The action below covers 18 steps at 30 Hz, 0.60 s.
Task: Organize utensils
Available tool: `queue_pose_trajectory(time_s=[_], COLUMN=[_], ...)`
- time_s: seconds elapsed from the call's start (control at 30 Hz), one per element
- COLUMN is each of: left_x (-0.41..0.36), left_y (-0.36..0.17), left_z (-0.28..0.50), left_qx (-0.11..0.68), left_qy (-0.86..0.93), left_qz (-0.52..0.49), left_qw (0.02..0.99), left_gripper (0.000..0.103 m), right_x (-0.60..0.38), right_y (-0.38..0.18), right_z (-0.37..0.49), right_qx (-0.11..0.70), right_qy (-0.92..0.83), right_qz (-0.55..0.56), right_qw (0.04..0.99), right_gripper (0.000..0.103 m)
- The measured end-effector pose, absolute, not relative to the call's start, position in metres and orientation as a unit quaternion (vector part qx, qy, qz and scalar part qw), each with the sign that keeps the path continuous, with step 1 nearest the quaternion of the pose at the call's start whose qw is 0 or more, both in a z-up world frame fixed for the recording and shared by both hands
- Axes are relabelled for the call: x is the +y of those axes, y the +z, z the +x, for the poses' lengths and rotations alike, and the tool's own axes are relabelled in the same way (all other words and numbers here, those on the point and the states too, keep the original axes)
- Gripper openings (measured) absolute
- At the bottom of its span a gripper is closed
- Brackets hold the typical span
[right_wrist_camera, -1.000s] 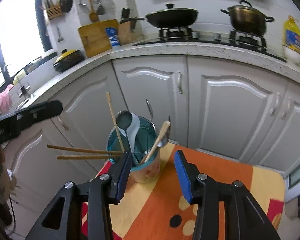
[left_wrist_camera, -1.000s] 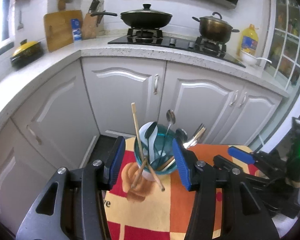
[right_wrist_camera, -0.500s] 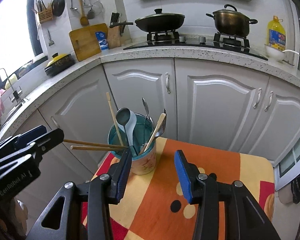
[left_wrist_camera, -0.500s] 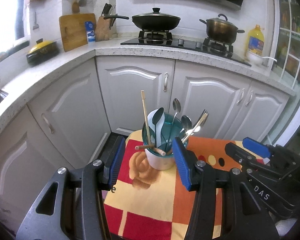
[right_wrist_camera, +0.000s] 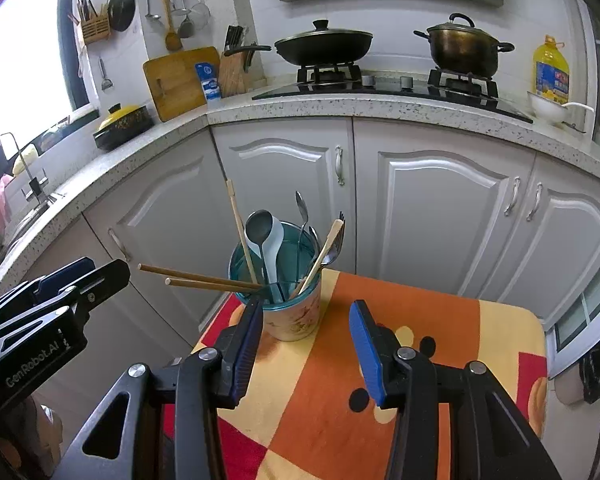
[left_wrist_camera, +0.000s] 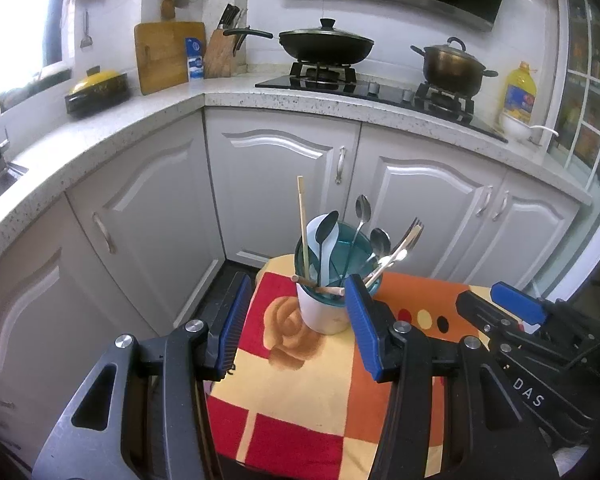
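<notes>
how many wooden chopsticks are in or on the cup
3 that show. One chopstick stands upright at the cup's left side; two chopsticks lie nearly flat over the rim, sticking out left. The light wooden handle on the right may be something else; more could be hidden inside.

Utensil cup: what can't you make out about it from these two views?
- Utensil cup: its inside bottom and the utensils' lower ends are hidden by its wall in both views.
- Two brown chopsticks: whether their tips sit inside or rest on the rim is unclear; the right hand-held gripper finger covers that spot.
</notes>
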<state>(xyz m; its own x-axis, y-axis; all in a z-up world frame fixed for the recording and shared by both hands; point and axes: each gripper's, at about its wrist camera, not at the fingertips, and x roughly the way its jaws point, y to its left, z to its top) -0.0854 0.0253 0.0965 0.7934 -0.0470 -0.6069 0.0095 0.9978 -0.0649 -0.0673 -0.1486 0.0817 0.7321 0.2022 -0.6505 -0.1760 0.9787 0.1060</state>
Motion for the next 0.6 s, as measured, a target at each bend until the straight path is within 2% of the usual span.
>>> queue_pose_trajectory(time_s=[0.6], left_x=[0.021], left_y=[0.0941], left_z=[-0.0847], left_qx=[0.326], left_qy=[-0.021], left_qz=[-0.027], left_qw=[0.945], left_gripper=[0.048], right_x=[-0.1506], right_y=[0.078], right_z=[-0.0663], right_qx=[0.36], right_qy=[0.1], right_qz=[0.022], right_qw=[0.927], right_gripper=[0.045])
